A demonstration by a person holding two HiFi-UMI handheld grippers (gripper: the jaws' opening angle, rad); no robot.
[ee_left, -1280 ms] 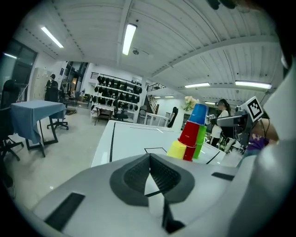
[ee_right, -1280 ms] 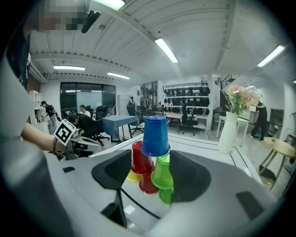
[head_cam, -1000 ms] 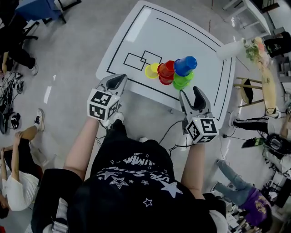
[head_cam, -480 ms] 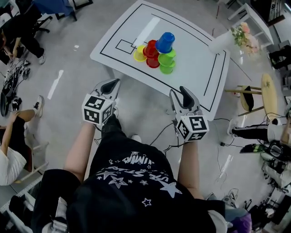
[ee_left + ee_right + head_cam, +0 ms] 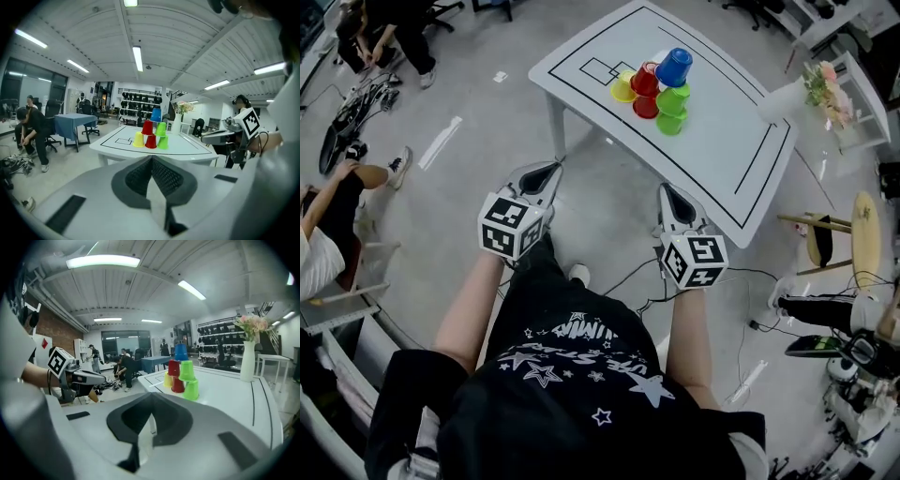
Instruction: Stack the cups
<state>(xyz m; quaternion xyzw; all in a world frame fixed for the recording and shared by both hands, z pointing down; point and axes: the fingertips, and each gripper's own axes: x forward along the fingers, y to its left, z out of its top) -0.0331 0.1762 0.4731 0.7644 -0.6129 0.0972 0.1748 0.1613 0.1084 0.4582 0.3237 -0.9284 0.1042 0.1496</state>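
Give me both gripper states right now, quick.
Left gripper: shut, empty.
Right gripper: shut, jaws just closed, nothing between them.

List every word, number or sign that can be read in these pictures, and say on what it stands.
Black shirt: white lettering among stars, too blurred to read.
Marker cubes: black-and-white square patterns only, no words.
Cups and table: no text.
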